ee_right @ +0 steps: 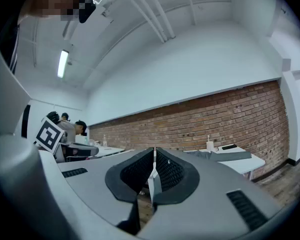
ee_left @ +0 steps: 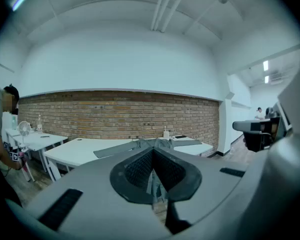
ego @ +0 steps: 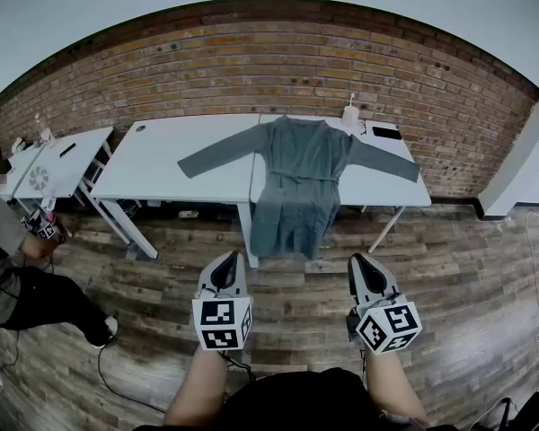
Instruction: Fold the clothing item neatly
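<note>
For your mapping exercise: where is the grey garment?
Head view, centre: the grey garment lies spread across the white tables before the brick wall, its hem hanging over the front edge.

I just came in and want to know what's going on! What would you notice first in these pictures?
A big grey robe lies spread on the white table by the brick wall, its sleeves out wide and its bottom hanging over the front edge. Nearer the camera, the left gripper and the right gripper are held over the wooden floor, both shut and empty, well apart from the table.
</note>
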A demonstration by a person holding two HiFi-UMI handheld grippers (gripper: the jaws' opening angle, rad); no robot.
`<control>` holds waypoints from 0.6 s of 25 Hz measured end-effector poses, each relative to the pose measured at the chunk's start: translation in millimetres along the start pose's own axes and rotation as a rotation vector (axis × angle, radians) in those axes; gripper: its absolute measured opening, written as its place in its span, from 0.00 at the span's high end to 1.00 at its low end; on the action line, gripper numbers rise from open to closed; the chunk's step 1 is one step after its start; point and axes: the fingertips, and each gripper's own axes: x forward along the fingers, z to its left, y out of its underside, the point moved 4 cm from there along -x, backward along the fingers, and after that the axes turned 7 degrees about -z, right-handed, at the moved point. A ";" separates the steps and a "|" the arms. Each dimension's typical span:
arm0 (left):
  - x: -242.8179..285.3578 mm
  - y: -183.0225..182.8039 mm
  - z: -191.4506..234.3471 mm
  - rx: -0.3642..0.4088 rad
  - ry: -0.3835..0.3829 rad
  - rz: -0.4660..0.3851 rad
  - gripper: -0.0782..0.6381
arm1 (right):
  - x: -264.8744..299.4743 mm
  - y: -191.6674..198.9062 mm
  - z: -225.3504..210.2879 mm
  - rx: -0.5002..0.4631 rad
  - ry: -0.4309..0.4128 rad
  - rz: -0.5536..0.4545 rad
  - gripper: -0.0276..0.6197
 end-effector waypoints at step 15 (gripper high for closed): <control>94.3 24.2 42.5 0.012 0.025 0.002 0.90 | 104.3 34.4 -56.6 -0.023 0.066 -0.025 0.95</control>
